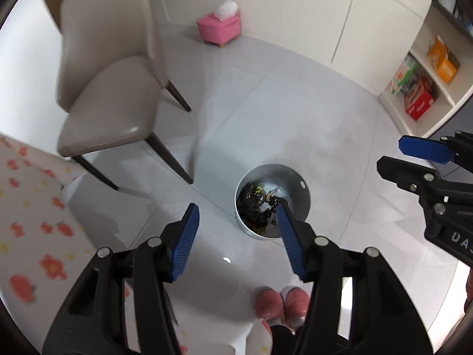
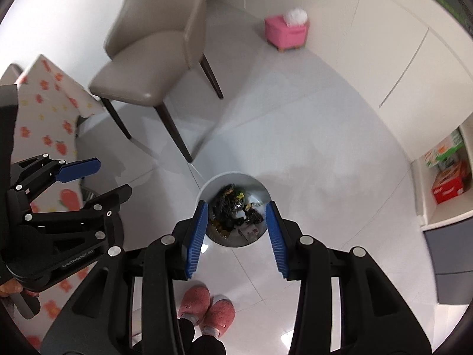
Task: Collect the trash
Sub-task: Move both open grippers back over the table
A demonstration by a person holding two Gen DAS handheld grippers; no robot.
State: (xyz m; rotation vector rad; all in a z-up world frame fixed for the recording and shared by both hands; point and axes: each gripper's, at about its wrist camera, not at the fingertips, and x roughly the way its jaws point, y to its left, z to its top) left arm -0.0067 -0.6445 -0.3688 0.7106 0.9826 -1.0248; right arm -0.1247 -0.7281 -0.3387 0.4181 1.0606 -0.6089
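A round white waste bin (image 1: 301,185) (image 2: 260,188) stands on the pale tiled floor far below both grippers. Dark wrappers and scraps of trash (image 1: 254,204) (image 2: 229,208) lie in its bottom. My left gripper (image 1: 236,207) hangs high above the bin's left side, its blue pads (image 1: 186,242) wide apart with nothing between them. My right gripper (image 2: 236,204) is centred over the bin, jaws apart and empty. Each gripper also shows in the other's view: the right gripper (image 1: 390,153) at the right edge, the left gripper (image 2: 114,176) at the left edge. Both are open.
A beige chair (image 1: 106,94) (image 2: 153,59) stands left of the bin, beside a table with a flowered cloth (image 1: 32,222) (image 2: 50,118). A pink footstool (image 1: 220,26) (image 2: 285,31) sits by the far wall. Shelves with boxes (image 1: 419,100) (image 2: 446,183) are on the right. The person's pink slippers (image 1: 280,301) (image 2: 207,304) are near the bin.
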